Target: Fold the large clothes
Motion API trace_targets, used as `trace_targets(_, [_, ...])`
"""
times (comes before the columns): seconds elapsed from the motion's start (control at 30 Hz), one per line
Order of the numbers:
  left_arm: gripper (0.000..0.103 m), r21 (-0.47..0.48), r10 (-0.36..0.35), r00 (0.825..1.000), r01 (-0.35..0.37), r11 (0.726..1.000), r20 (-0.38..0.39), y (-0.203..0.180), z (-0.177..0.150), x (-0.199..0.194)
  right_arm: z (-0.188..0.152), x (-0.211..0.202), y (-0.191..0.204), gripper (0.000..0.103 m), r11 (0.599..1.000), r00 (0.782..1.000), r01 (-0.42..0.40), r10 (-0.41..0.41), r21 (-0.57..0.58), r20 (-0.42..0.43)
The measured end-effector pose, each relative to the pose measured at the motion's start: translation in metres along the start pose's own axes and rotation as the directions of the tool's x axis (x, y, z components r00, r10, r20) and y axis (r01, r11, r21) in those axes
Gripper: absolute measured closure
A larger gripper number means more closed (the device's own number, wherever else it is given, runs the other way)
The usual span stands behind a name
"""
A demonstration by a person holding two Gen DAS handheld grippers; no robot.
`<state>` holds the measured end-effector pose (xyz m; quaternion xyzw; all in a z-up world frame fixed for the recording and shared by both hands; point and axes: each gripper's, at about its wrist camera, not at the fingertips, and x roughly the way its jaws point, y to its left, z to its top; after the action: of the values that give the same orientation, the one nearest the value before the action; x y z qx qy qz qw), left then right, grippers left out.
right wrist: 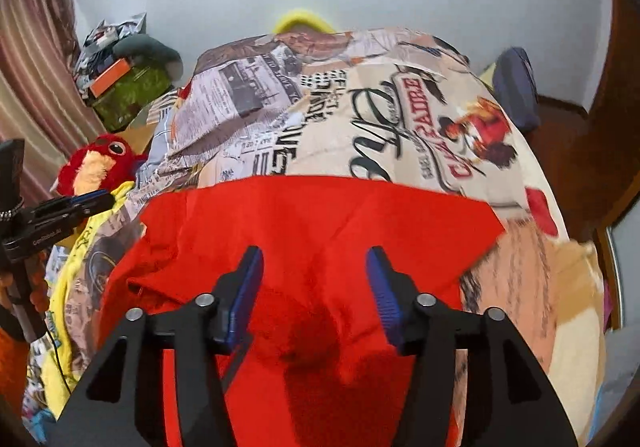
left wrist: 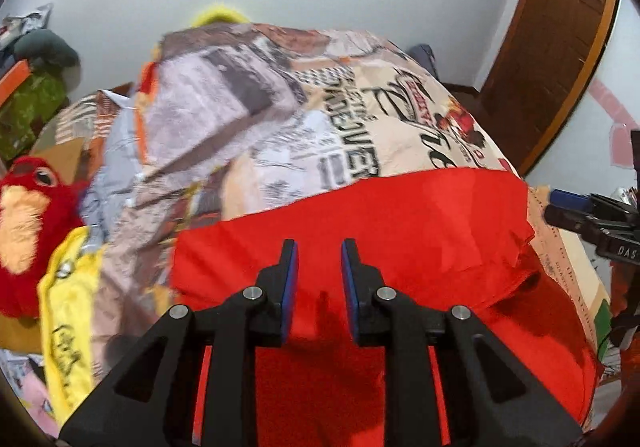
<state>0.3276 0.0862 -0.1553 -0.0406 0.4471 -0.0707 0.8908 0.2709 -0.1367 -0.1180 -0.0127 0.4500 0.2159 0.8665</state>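
Right tongs [left wrist: 612, 231]: "DAS". Left tongs [right wrist: 52, 219]: "GenRobot.AI".

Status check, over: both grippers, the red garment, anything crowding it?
Left gripper open, nothing gripped. Right gripper open wider, empty. Red garment flat on printed bedspread. Yellow cloth and red plush toy alongside.

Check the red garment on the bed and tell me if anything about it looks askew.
The red garment lies fairly flat, but its left edge is bunched and wrinkled, and the right corner runs off at a slant. Both grippers are open above it.
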Motion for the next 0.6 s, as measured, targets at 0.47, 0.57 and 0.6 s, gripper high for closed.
trace_targets(0.47, [0.061,0.104,0.017,0.99,-0.002,0.995,-0.143,-0.036,-0.069,0.072,-0.055,0.09,-0.001,0.024,1.0,0.943,0.015,-0.016,-0.007,-0.331])
trace_targets(0.57, [0.054,0.059,0.03,0.991,-0.023,0.998,-0.127,-0.031,-0.079,0.061,-0.065,0.08,0.006,0.022,0.999,0.945,0.028,-0.039,-0.039,-0.326])
trace_targets(0.6, [0.054,0.032,0.016,0.991,-0.012,0.999,-0.129,-0.027,-0.082,0.056,-0.067,0.075,0.008,0.022,0.999,0.944,0.032,-0.045,-0.043,-0.326])
